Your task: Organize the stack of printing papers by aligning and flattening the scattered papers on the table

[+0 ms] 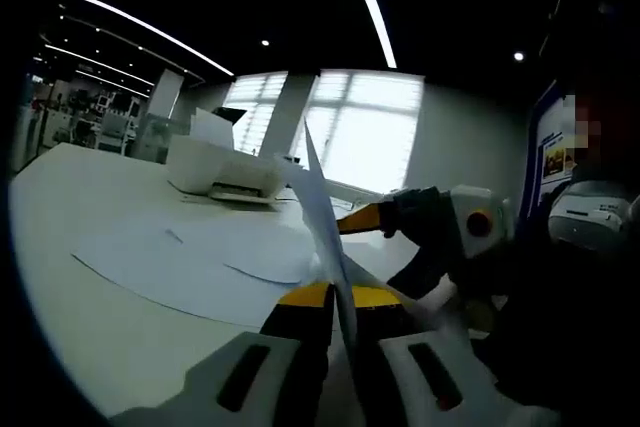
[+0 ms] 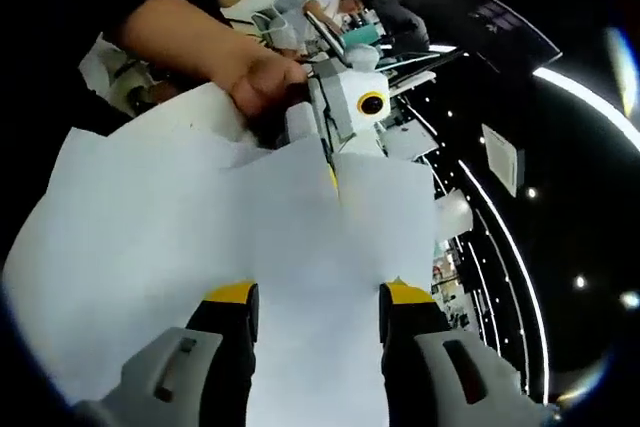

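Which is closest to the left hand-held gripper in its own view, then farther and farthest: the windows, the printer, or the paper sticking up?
1. Paper sticking up, between the left hand-held gripper jaws.
2. Printer, on the table behind.
3. Windows, on the back wall.

- In the left gripper view we look low along the worktop [image 1: 110, 237] toward the windows [image 1: 340, 127], sheets [image 1: 325, 217] edge-on and very near
- In the right gripper view we face those sheets [image 2: 200, 237] flat, close
- We share the sheets and each opposite gripper
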